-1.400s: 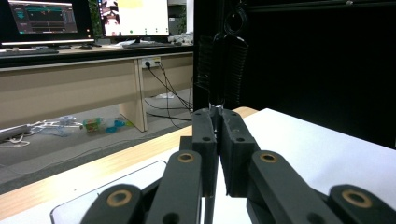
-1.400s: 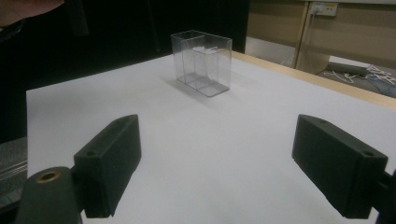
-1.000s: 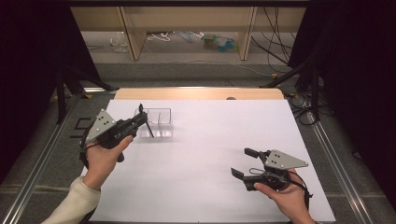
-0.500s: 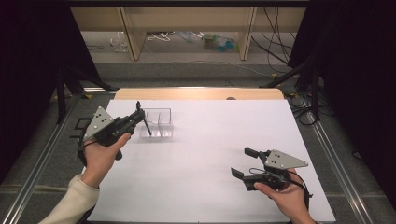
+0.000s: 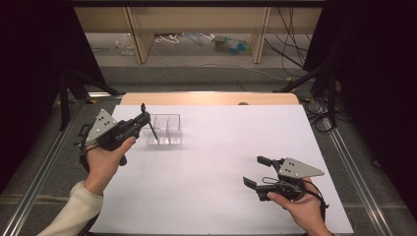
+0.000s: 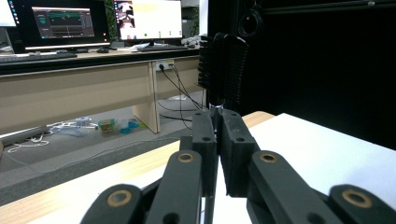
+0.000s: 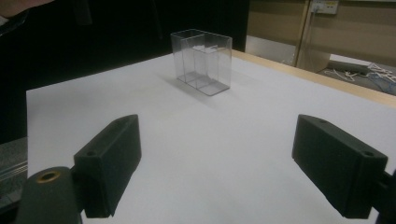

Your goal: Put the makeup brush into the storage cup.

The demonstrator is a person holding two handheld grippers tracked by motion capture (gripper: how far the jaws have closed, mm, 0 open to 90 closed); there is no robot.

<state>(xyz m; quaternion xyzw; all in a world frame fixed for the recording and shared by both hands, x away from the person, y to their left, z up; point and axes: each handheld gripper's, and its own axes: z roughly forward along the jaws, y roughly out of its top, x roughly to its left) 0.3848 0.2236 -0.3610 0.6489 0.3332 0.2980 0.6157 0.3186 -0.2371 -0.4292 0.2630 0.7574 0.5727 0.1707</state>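
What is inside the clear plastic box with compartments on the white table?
The clear plastic box looks empty: only its inner dividers and the white table show through. In the high view, the thin black comb-like tool in the left gripper crosses its left end.

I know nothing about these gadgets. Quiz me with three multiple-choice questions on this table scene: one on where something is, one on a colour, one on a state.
1. Where does the clear plastic box stand on the white table?
A. In front of the right gripper's hand, at the near edge
B. On the left part, just beside the left gripper
C. At the far right corner

2. What colour is the thin ribbed thing in the left gripper?
A. Black
B. Red
C. White

3. How do the right gripper's jaws stand?
A. Shut on the box
B. Shut on nothing
C. Wide open with nothing between them

Answers: 1 B, the high view shows the box next to the left gripper's tip. 2 A, the left gripper view shows it black, pinched upright between the jaws. 3 C, the right gripper view shows bare table between the two pads.
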